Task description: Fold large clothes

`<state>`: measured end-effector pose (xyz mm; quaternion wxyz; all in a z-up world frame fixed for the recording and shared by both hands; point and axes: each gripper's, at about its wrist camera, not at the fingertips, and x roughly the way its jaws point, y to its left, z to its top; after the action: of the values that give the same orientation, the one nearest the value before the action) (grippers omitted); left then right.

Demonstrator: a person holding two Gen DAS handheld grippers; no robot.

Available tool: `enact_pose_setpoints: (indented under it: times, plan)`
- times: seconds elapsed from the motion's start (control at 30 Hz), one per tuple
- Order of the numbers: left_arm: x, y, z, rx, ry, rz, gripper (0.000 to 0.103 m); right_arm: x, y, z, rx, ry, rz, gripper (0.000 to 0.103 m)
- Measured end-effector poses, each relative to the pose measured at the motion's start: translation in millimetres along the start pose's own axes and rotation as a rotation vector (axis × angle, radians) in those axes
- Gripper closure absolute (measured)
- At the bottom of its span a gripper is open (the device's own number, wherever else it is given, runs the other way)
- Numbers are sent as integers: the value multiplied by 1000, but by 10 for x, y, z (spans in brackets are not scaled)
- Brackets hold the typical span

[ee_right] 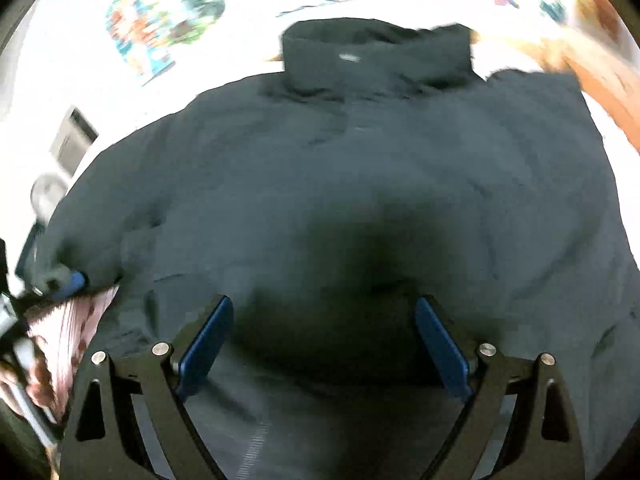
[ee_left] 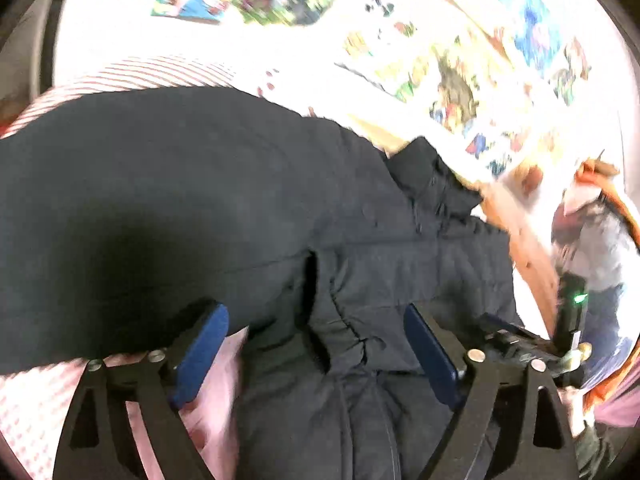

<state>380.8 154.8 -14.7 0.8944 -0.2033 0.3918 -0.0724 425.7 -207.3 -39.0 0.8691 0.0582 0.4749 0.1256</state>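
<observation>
While my dark jacket [ee_right: 360, 168] lies on the pink striped bedding [ee_left: 132, 74], left tool [ee_left: 316, 344] spread, right tool [ee_right: 324, 340] spread, posters [ee_left: 452, 76] behind.

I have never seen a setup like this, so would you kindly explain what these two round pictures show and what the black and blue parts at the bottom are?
Each picture comes from a fisheye camera mounted on a hand-held gripper that a person carries, looking along its two blue-padded fingers. The left hand-held gripper and the right hand-held gripper both hang open over a dark jacket spread on a pink patterned bedsheet. Neither holds anything. The jacket's collar points away from the right camera.
</observation>
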Motion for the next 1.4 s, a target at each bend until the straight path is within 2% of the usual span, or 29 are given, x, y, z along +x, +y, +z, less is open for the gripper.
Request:
enact_pose_setpoints:
  times: [0.1,0.23,0.27,0.37,0.43,0.53,0.63,0.77,0.83,0.97,1.0,1.07,1.13,1.17,1.2,1.23,1.4]
  plan:
    - [-388,312,-50,-92,-39,20,10,3,357,2,-90,-7,-18,13]
    - [-779,876,-183,-270,-95,64,8,33,678,22,-120,-4,20,13]
    - [-882,1031,-246,-331,-119,71,8,52,760,32,-138,-2,18,13]
    - [-1274,1561,-503,-609,-265,79,8,96,863,80,-198,3,-10,13]
    - [-1381,1766,-601,-708,-322,72,8,146,892,85,-214,16,-17,13]
    - [-1345,1946,-596,-732,-320,105,8,351,882,131,-201,88,-4,13]
    - [-1183,2029,-563,-744,-289,125,8,550,920,75,-196,130,-51,10]
    - [-976,1985,-537,-714,-224,230,8,664,910,-16,-202,123,-83,3]
    - [-910,1954,-528,-697,-223,261,6,678,893,-46,-200,111,-81,2]
    - [-950,1978,-544,-731,-260,259,7,557,833,-84,-174,62,-52,3]
    - [-980,1993,-542,-744,-279,251,11,486,806,-78,-153,60,-40,3]
    - [-1040,1997,-540,-746,-310,253,26,315,741,-67,-106,54,0,3]
    - [-1075,1978,-515,-729,-330,253,55,115,672,-83,-73,42,43,3]
    - [-1095,1963,-499,-712,-335,251,62,0,635,-96,-66,36,60,3]
    - [-1104,1931,-454,-686,-336,247,78,-106,609,-128,-67,27,69,3]
    - [-1127,1858,-382,-630,-339,260,89,-251,565,-171,-74,13,73,3]
    - [-1411,1265,-65,-364,-467,281,95,-624,361,-372,-88,-48,44,3]
